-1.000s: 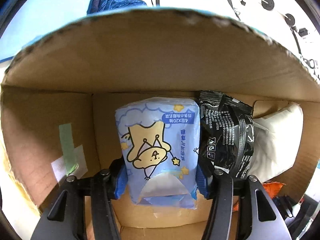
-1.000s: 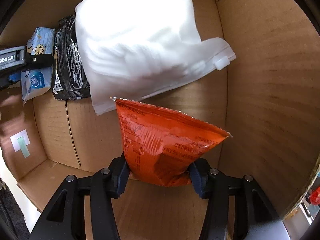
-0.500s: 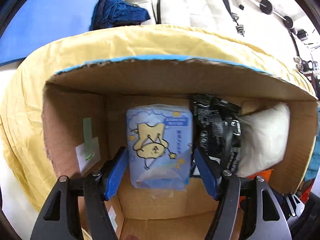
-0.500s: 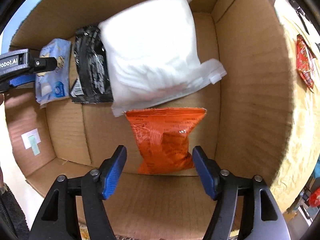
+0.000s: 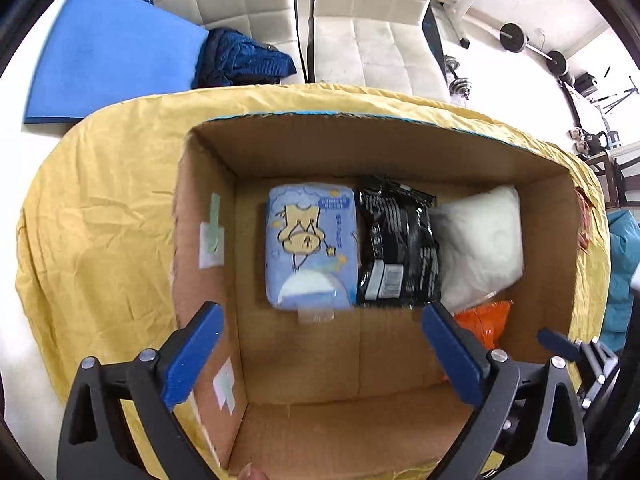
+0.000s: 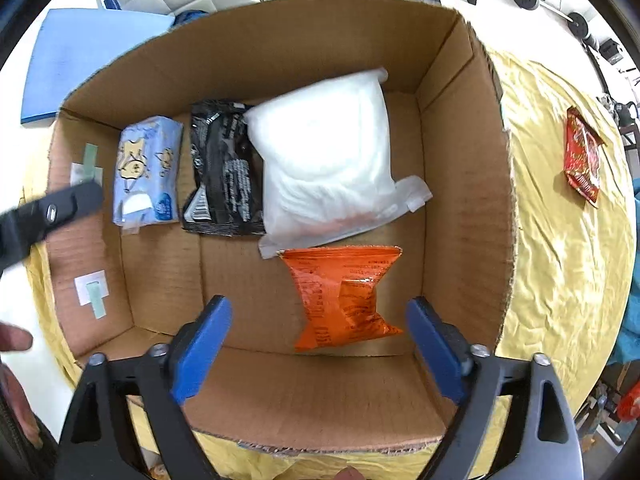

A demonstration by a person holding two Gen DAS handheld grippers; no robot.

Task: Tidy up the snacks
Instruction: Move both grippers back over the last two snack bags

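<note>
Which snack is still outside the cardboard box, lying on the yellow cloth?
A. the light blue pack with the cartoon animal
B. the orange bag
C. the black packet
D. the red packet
D. In the right wrist view the red packet lies on the yellow cloth beyond the wall of the cardboard box, while the orange bag, the black packet and the light blue pack all lie inside the box.

Pale-blue cartoon-print pack (image 5: pixel 311 245), black packet (image 5: pixel 396 245), white bag (image 6: pixel 326 159), orange pouch (image 6: pixel 343 295) — brown box (image 6: pixel 464 200), yellow cloth (image 6: pixel 568 264).
</note>
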